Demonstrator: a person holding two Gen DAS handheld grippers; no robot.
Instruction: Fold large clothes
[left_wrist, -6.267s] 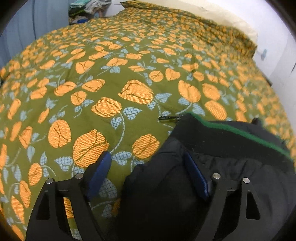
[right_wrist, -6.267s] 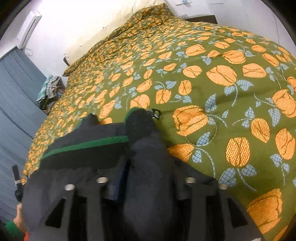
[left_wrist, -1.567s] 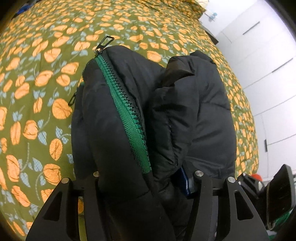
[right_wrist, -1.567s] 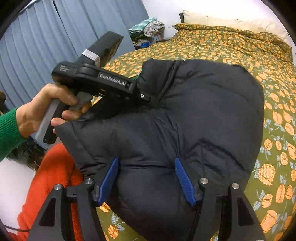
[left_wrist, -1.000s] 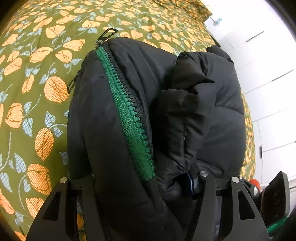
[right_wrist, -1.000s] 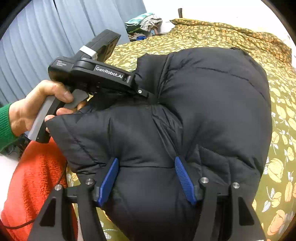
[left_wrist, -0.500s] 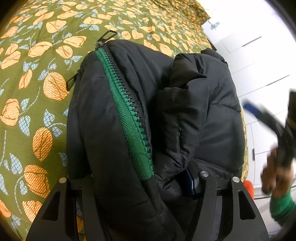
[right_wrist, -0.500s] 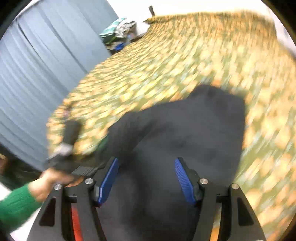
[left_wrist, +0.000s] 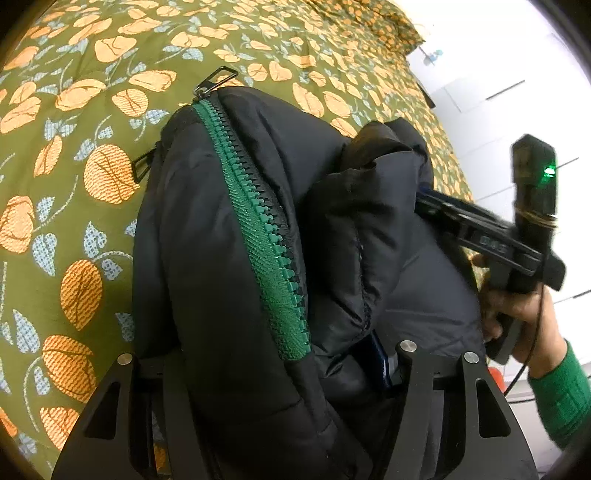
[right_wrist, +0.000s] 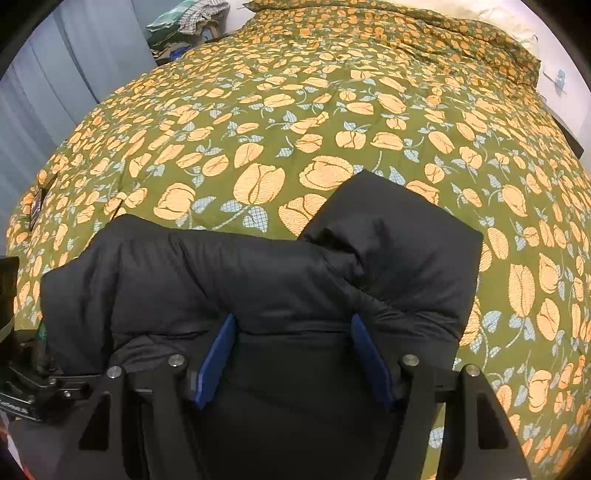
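A bulky black puffer jacket (left_wrist: 236, 229) with a green zipper (left_wrist: 258, 221) lies bunched on the bed. My left gripper (left_wrist: 269, 369) is shut on a thick fold of it at the zipper edge; only one blue pad (left_wrist: 380, 358) shows. In the right wrist view the jacket (right_wrist: 258, 280) spreads in front of my right gripper (right_wrist: 291, 354), whose blue pads (right_wrist: 216, 358) stand wide apart over the fabric, open. The right gripper also shows in the left wrist view (left_wrist: 424, 195), held against the jacket's far side.
The bed has an olive cover (right_wrist: 295, 110) with orange flowers. Grey curtains (right_wrist: 74, 66) and a pile of clothes (right_wrist: 188, 18) are at the far left. White cupboard doors (left_wrist: 498, 110) stand to the right. The left gripper's body (right_wrist: 14, 369) shows at the left edge.
My right gripper has swung from the jacket's near side to over its top, now facing the bed. The left gripper has kept its hold on the zipper edge.
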